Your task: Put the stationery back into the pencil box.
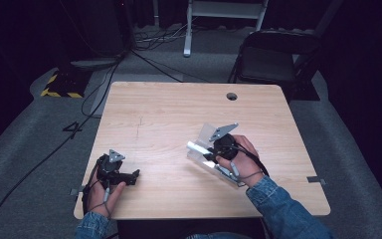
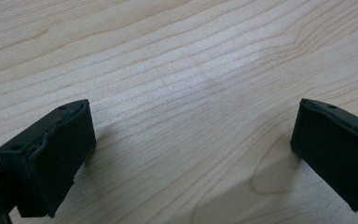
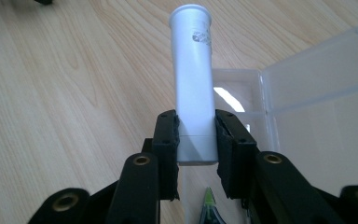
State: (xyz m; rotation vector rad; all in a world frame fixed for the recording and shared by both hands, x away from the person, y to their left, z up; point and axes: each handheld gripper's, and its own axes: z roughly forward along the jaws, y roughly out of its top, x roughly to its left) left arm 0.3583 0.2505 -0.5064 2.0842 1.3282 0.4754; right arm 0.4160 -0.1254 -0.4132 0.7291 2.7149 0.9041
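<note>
Light wood table (image 1: 179, 119), plain grain, round cable hole (image 1: 232, 96) near its far edge, upper centre of the high view. Dark room round it: grey carpet, black cables (image 1: 54, 149) trailing at left, a yellow-black striped base (image 1: 59, 88) upper left, white stand legs (image 1: 189, 30) at top centre, folding chair (image 1: 273, 55) upper right.

Lower left of the high view: left tool (image 1: 132, 177) rests low on the table w/ the hand round it, jaws pointing right. In the left gripper view its jaws stand spread wide, bare wood between them, nothing pinched.

Right of centre: right tool (image 1: 204, 152) in a denim-sleeved hand, jaws pointing left. In the right gripper view its pads (image 3: 168, 140) pinch the lower end of a silver tube (image 3: 193, 84); the tube sticks out straight ahead past the jaws toward the top of the frame, cap end far, small print near that end. Just right of the tube, a clear box (image 3: 307, 116) w/ lid open, lying on the table; tube is beside its left wall. Something green (image 3: 209, 205) shows under the jaws at bottom centre, can't tell what.
</note>
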